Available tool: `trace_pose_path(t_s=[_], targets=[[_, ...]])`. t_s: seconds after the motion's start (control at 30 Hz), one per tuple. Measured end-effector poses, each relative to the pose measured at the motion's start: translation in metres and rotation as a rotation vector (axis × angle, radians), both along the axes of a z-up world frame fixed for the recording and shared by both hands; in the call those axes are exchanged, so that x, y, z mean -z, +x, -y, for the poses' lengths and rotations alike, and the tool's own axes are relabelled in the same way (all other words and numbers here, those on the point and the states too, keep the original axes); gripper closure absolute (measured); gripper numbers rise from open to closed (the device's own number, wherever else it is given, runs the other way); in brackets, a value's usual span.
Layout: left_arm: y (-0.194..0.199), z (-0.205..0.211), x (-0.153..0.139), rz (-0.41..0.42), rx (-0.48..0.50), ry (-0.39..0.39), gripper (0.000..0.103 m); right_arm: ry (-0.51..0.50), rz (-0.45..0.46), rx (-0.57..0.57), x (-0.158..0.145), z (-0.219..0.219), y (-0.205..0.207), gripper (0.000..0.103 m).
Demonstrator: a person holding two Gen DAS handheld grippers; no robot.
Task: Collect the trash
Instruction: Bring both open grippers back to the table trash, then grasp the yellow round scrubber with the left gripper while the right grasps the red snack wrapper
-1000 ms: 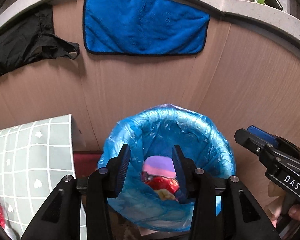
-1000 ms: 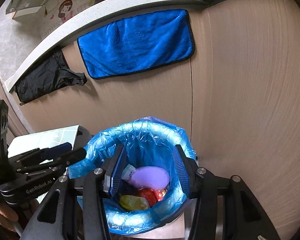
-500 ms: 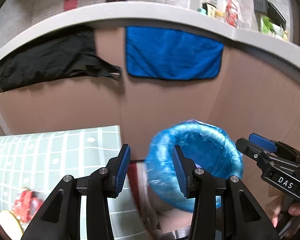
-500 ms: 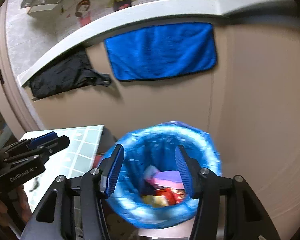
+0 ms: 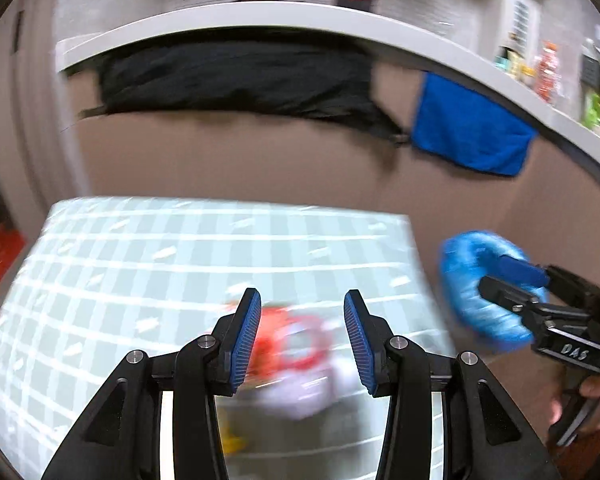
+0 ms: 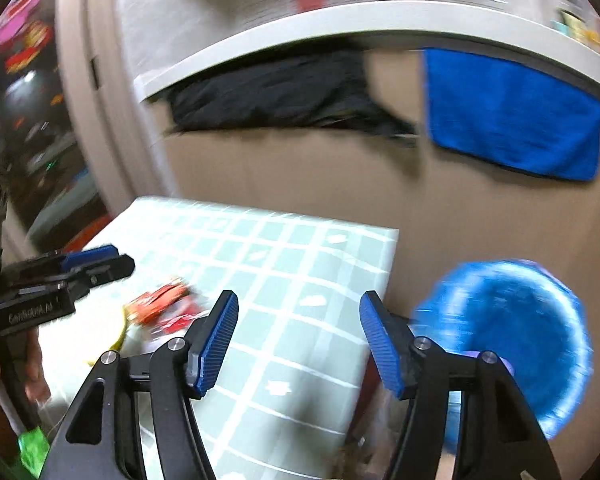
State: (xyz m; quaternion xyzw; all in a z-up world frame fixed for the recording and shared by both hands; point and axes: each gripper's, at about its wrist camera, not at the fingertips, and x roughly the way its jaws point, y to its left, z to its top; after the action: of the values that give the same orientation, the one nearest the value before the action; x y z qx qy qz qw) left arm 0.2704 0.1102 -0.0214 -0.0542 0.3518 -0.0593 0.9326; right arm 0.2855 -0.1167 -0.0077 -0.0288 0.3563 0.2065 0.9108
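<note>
My left gripper [image 5: 302, 338] is open and empty above the green checked table [image 5: 148, 264], with a blurred red and white wrapper [image 5: 292, 344] between and beyond its fingers. The wrapper also shows in the right wrist view [image 6: 162, 304]. My right gripper [image 6: 298, 338] is open and empty over the table's right part [image 6: 292, 272]. The bin with the blue liner [image 6: 512, 332] stands on the floor to the right of the table; it also shows in the left wrist view [image 5: 476, 292]. Both views are motion-blurred.
A yellow scrap [image 5: 232, 442] lies near the table's front. A green scrap [image 6: 32, 446] shows at the lower left. A blue towel [image 6: 512, 120] and black cloth [image 6: 276, 92] hang from the white counter edge [image 6: 340, 28] on the brown wall.
Both grippers have swung left, away from the bin and over the checked table. The bin now sits at the right of both views. Both stay open.
</note>
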Motion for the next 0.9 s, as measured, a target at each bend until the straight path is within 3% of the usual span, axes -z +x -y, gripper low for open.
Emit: trace_pose_path(t_s=[0.1,0.3,0.57,0.7,0.9], targets=[[-0.016,-0.045,0.017,-0.029,-0.082,0.009,0.059,-0.026,-0.034,-0.073,0.014,-0.038,0.0,0.041],[-0.045,-0.111,0.057,-0.119,-0.19,-0.069,0.059,-0.05,-0.112,-0.181,0.045,-0.095,-0.002,0.041],[-0.058,-0.132,0.085,-0.156,-0.192,-0.173,0.058,-0.085,-0.122,-0.189,0.055,-0.132,0.006,0.041],[-0.059,-0.134,0.085,-0.147,-0.205,-0.148,0.058,-0.078,-0.134,-0.19,0.056,-0.147,0.017,0.041],[-0.065,-0.14,0.085,-0.13,-0.226,-0.119,0.058,-0.04,-0.251,-0.147,0.079,-0.171,0.041,0.041]])
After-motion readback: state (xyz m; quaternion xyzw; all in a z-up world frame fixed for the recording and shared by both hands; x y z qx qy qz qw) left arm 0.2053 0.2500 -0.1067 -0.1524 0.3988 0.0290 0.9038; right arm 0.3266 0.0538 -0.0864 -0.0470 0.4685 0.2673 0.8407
